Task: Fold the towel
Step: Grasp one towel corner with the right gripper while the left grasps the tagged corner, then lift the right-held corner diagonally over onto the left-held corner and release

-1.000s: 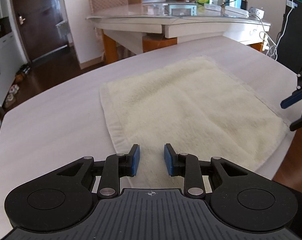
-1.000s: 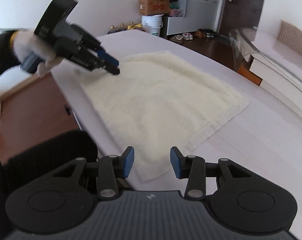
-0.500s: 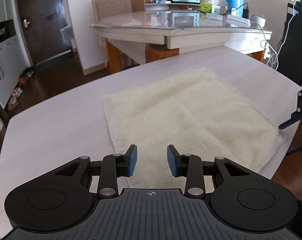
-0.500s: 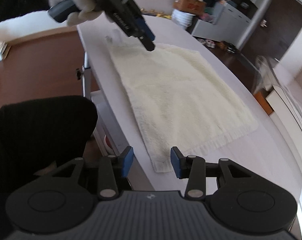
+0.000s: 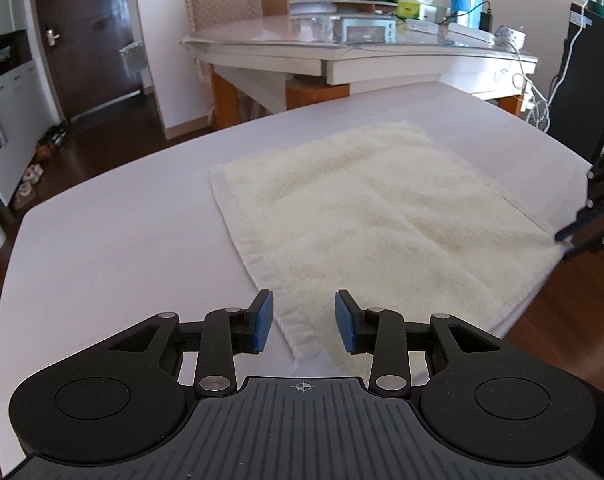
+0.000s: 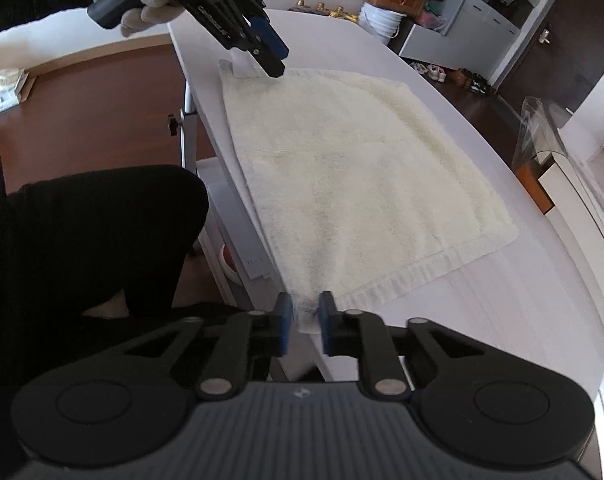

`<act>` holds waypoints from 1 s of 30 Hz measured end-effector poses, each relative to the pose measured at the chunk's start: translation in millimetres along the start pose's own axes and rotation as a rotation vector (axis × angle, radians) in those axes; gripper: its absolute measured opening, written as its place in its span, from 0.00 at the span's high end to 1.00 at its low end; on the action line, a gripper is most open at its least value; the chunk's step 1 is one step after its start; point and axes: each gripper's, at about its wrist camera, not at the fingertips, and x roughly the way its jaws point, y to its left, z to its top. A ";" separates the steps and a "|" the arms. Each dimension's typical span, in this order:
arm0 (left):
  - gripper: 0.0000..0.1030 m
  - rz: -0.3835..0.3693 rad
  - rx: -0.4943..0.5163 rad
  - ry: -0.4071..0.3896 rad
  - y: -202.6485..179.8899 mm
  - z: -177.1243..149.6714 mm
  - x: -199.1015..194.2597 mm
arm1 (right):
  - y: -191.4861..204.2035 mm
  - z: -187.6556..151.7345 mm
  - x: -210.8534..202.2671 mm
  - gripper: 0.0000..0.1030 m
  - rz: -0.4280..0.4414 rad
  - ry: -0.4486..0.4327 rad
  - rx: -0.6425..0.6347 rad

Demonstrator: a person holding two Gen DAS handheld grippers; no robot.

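My towel [image 5: 366,216] lies flat on the table [image 5: 113,248], filling the centre and right of the left wrist frame. My left gripper [image 5: 302,322] sits at bottom centre, one towel corner between its parted fingers. In the right wrist frame my right gripper [image 6: 304,322] is at bottom centre – a towel corner between its fingers – and the left gripper [image 6: 271,58] hangs at upper left over the far corner.
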 end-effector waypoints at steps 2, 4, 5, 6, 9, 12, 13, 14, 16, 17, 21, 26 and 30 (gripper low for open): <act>0.63 0.001 0.001 0.001 -3.3 -1.6 -2.9 | 2.5 0.2 1.7 0.82 -0.011 -0.001 -0.018; 0.63 -0.001 -0.002 0.001 -5.4 -2.8 -4.9 | 7.3 0.8 3.7 0.78 -0.025 0.002 -0.057; 0.63 -0.001 -0.004 0.001 -6.6 -3.4 -5.9 | 10.4 0.6 4.3 0.76 -0.035 0.005 -0.083; 0.63 0.000 -0.004 0.001 -7.5 -4.0 -6.3 | 17.7 0.6 5.9 0.76 -0.061 0.013 -0.134; 0.63 0.005 -0.011 0.008 -8.8 -6.2 -6.0 | 26.9 -0.6 8.8 0.77 -0.114 0.021 -0.217; 0.63 0.006 -0.037 0.021 -7.7 -8.7 -7.8 | 33.7 -5.9 9.6 0.82 -0.155 0.021 -0.265; 0.63 0.008 -0.045 0.025 -7.3 -9.3 -8.7 | 34.3 -7.8 8.4 0.84 -0.162 0.018 -0.266; 0.63 0.012 -0.048 0.030 -7.5 -9.8 -9.9 | 32.6 -7.8 6.7 0.88 -0.156 0.015 -0.257; 0.63 0.029 -0.048 0.048 -8.8 -11.6 -12.2 | 29.6 -8.3 4.0 0.91 -0.150 0.010 -0.242; 0.63 0.037 -0.047 0.056 -9.5 -12.5 -13.5 | 28.3 -8.9 2.9 0.91 -0.150 0.010 -0.238; 0.63 0.088 -0.032 0.079 -10.8 -15.2 -17.4 | 25.8 -8.7 -1.8 0.92 -0.173 -0.004 -0.233; 0.63 0.108 -0.016 0.098 -14.8 -17.1 -19.0 | 18.1 -9.1 -6.7 0.92 -0.189 -0.016 -0.210; 0.63 0.105 -0.042 0.070 -15.3 -15.2 -24.3 | 14.8 -6.9 -7.3 0.92 -0.194 -0.014 -0.226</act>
